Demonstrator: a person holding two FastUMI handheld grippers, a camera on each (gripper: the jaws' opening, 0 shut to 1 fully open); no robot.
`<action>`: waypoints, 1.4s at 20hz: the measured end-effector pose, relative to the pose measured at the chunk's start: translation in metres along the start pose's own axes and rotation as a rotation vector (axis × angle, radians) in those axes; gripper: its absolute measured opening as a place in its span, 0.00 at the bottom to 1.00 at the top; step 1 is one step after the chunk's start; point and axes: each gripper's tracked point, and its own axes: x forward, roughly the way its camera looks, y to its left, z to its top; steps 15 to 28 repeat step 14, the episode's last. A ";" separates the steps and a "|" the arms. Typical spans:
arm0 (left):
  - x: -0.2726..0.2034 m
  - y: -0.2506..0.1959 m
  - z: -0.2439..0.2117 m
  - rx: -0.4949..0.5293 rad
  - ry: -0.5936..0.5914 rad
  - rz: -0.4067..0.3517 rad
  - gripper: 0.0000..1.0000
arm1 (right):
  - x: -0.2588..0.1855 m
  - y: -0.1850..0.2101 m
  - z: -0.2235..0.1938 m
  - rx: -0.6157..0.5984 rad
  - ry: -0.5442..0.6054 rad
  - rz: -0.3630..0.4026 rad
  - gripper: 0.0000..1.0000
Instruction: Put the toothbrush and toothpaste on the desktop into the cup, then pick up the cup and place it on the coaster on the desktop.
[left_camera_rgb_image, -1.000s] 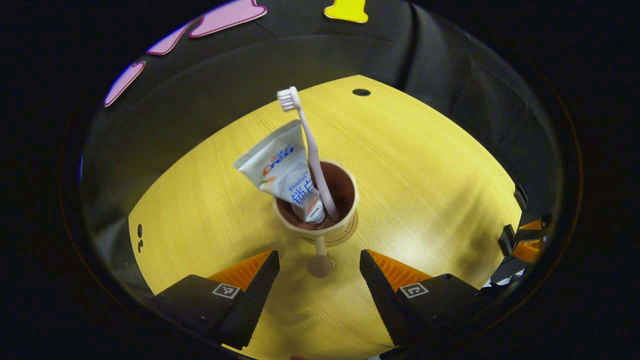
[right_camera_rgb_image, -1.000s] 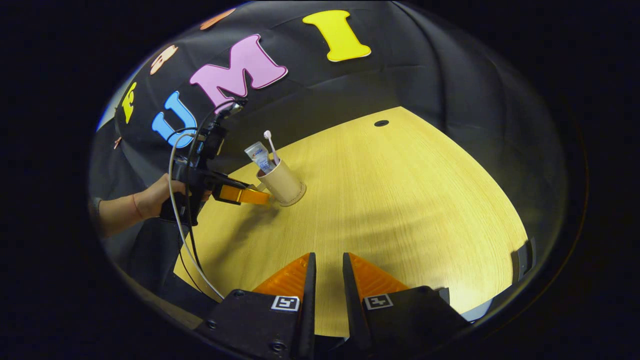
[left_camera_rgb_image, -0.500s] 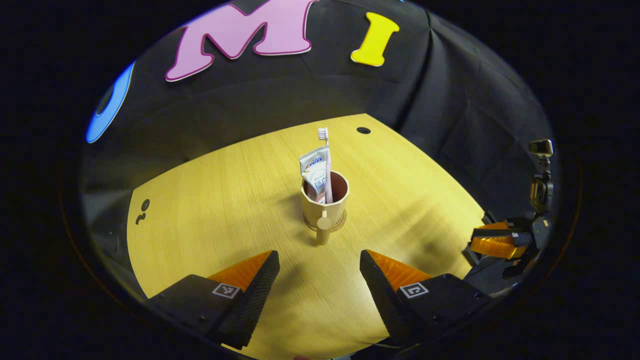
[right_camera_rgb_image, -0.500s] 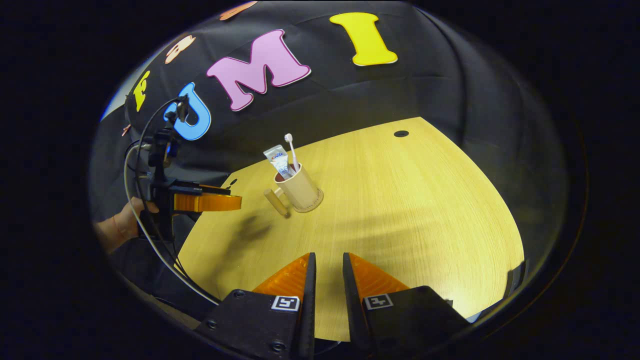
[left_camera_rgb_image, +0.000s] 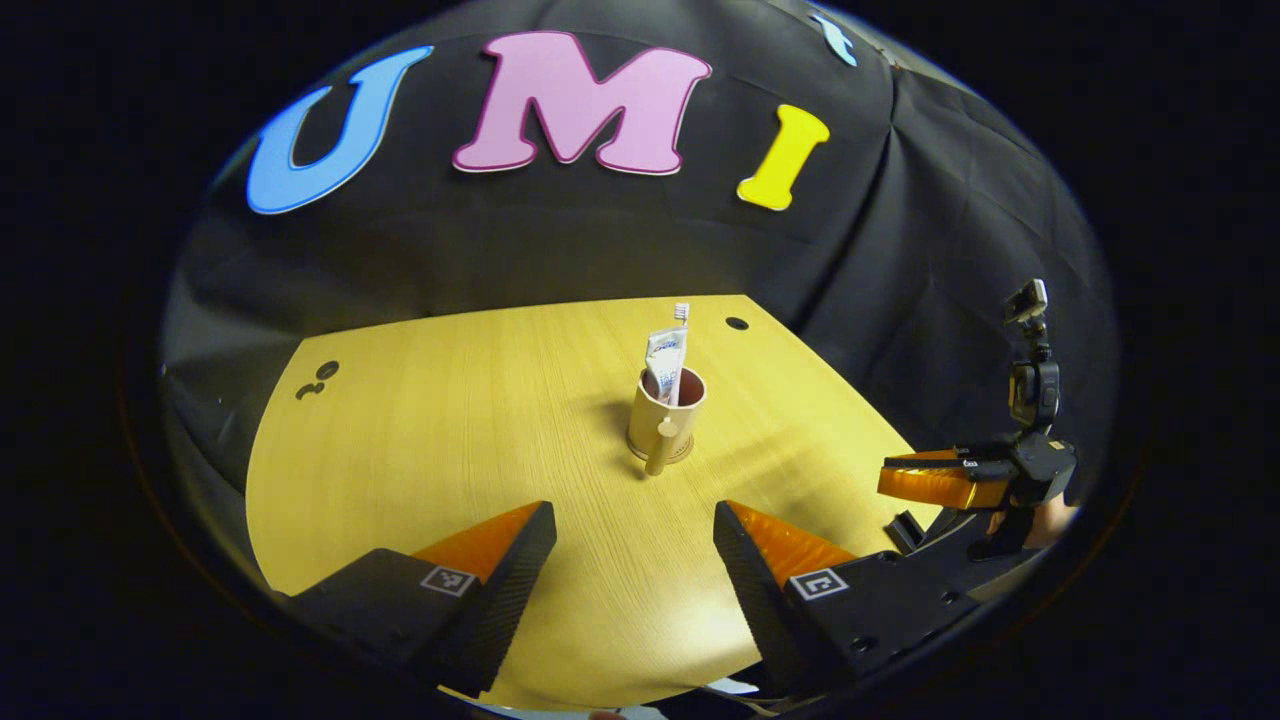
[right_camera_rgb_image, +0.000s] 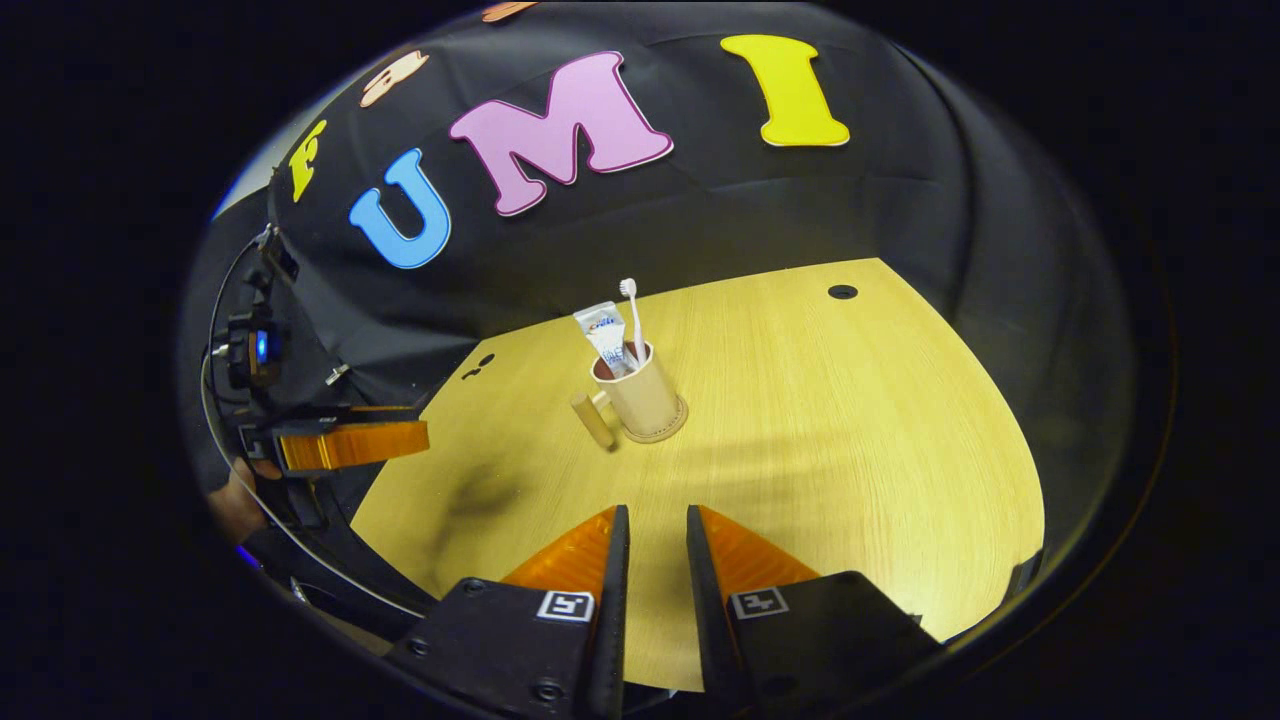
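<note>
**Cup set on the coaster, both tools clear of it**

While the cup is seen upright near the middle of the desk, it is seated on the round coaster, whose rim shows just under its base. The toothbrush and the toothpaste are held inside the cup, both sticking up past its rim, with the brush head uppermost. The cup's handle is turned toward the left tool.

The left tool is kept well apart from the cup, its fingers spread wide with nothing between them. In the right gripper view, the right tool is seen low over the near edge of the desk, its fingers drawn almost together with a narrow gap left, and nothing is gripped. The cup is seen there well beyond its tips.
</note>
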 end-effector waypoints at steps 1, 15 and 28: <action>-0.005 0.000 -0.005 -0.019 -0.003 0.003 0.98 | 0.001 0.003 0.001 -0.003 0.000 -0.001 0.37; -0.038 0.013 -0.046 -0.123 -0.014 0.017 0.98 | 0.001 0.043 0.004 -0.054 0.001 0.036 0.80; -0.038 0.013 -0.046 -0.123 -0.014 0.017 0.98 | 0.001 0.043 0.004 -0.054 0.001 0.036 0.80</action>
